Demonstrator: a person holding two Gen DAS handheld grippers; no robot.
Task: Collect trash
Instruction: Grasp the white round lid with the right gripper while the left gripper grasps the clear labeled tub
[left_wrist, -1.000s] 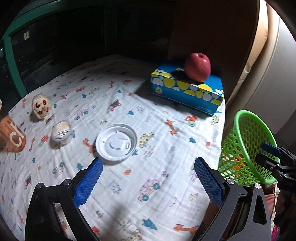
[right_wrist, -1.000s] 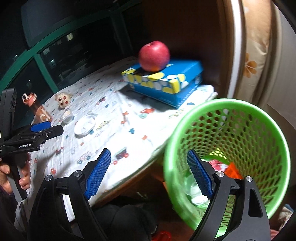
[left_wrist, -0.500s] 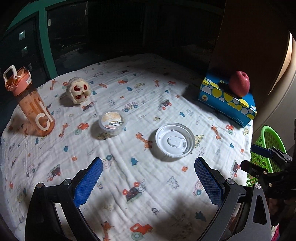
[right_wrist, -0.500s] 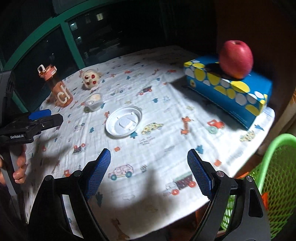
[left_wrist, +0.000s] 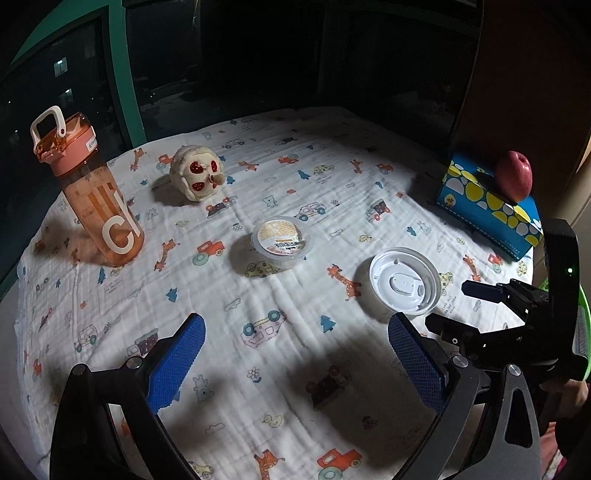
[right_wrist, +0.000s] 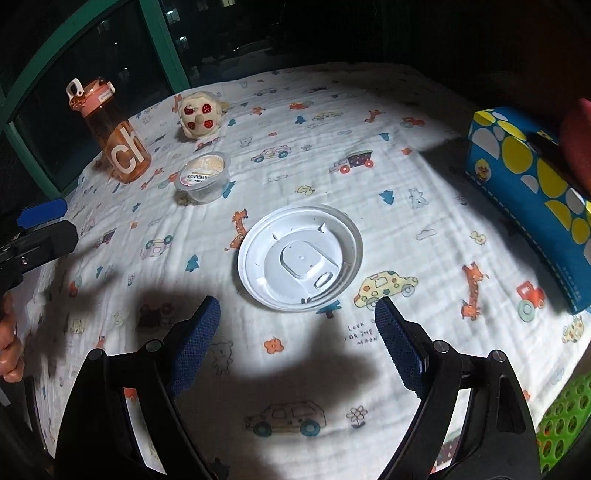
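Lying flat on the printed tablecloth (right_wrist: 424, 192), one white cup lid (right_wrist: 299, 258) rests underside up, its oblong inset running from 10 toward 4 o'clock in the right wrist view. The right gripper (right_wrist: 297, 325) hovers just short of it, blue pads (right_wrist: 397, 341) spread wide and empty. The left gripper (left_wrist: 295, 354) is likewise spread wide, holding nothing. One small sealed plastic cup (left_wrist: 282, 238) stands at 10 o'clock from the lid; its contents cannot be made out. One orange bottle (left_wrist: 94, 195), one plush toy (left_wrist: 195, 173), one tissue box (left_wrist: 487, 206) bearing one apple (left_wrist: 513, 175). Green basket (right_wrist: 565, 413) at 4 o'clock, interior hidden.
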